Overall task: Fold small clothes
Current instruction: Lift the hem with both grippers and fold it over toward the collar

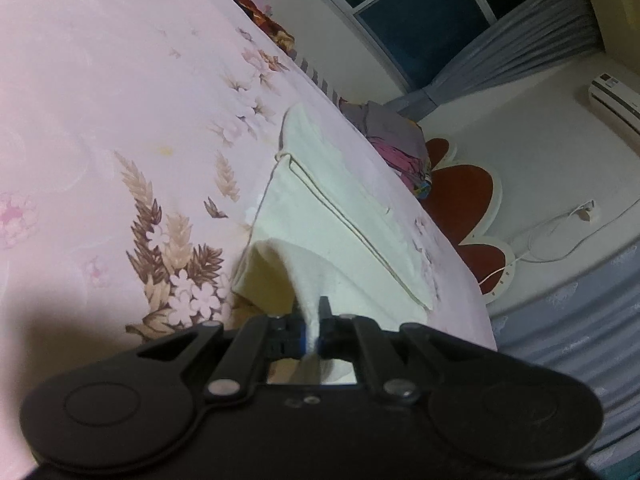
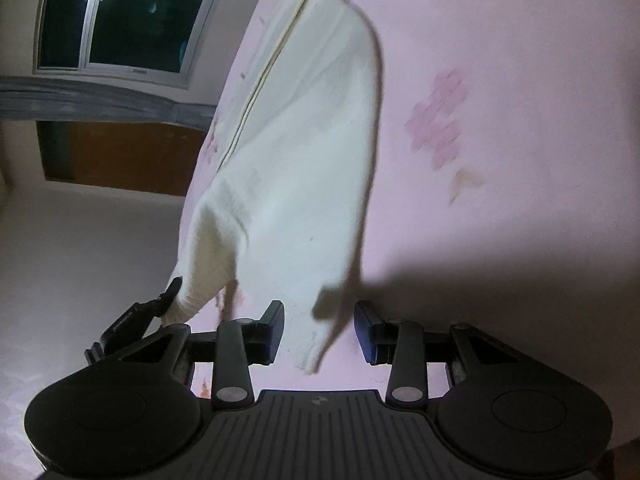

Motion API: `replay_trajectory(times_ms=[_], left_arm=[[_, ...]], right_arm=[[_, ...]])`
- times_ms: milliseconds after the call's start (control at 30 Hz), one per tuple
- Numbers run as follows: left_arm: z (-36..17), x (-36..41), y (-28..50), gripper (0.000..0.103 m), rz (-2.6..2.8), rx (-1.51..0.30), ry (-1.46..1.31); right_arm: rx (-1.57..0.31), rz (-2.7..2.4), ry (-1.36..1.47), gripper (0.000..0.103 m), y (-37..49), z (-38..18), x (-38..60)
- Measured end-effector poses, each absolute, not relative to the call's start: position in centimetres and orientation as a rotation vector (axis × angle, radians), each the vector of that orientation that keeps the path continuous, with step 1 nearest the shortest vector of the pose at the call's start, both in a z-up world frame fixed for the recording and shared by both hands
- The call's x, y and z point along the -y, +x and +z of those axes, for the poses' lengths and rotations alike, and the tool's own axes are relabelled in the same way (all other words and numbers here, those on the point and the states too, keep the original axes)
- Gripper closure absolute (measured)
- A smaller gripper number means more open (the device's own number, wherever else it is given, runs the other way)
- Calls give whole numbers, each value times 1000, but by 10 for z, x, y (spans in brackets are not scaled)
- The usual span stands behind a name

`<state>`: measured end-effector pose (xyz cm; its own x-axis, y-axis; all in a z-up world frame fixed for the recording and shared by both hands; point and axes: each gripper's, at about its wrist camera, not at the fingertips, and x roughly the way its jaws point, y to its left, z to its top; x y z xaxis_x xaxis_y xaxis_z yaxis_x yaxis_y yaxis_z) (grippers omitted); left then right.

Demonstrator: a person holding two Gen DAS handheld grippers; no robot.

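A small cream-white garment (image 1: 320, 216) with a thin tan seam lies on the pink floral bedsheet (image 1: 100, 100). My left gripper (image 1: 314, 330) is shut on a near corner of it and lifts that corner off the sheet. In the right wrist view the same garment (image 2: 304, 152) stretches away from me, one corner hanging between the fingers of my right gripper (image 2: 320, 336), which is open and not gripping it. The left gripper's tip (image 2: 170, 292) shows there, pinching the garment's left corner.
A pile of purple and pink clothes (image 1: 392, 140) lies at the far edge of the bed. Beyond it are a red flower-shaped mat (image 1: 464, 200), a white cable (image 1: 548, 240), a wall air conditioner (image 1: 616, 100), grey curtains and a dark window (image 2: 116, 16).
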<state>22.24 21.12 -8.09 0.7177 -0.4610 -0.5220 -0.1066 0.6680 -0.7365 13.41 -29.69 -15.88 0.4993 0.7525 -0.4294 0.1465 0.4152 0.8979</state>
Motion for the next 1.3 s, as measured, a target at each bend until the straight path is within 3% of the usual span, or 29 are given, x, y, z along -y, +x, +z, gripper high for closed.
replay_trajectory(times_ms=[100, 133, 200, 400, 767, 1300], left_arm=[[-83, -212, 218, 99, -215, -765, -826], [-84, -212, 217, 99, -210, -767, -826], [-88, -213, 215, 99, -193, -773, -819], [-100, -219, 207, 99, -167, -793, -798], [-115, -221, 197, 99, -146, -831, -788], [-78, -216, 262, 99, -190, -755, -700]], right_arm=[[-995, 490, 1106, 65, 141, -158, 287], [-989, 496, 1108, 71, 143, -159, 284], [-960, 505, 1095, 101, 151, -152, 282], [-813, 437, 1060, 101, 160, -121, 310], [-801, 446, 1010, 101, 186, -104, 316], [-698, 422, 901, 101, 236, -60, 312]])
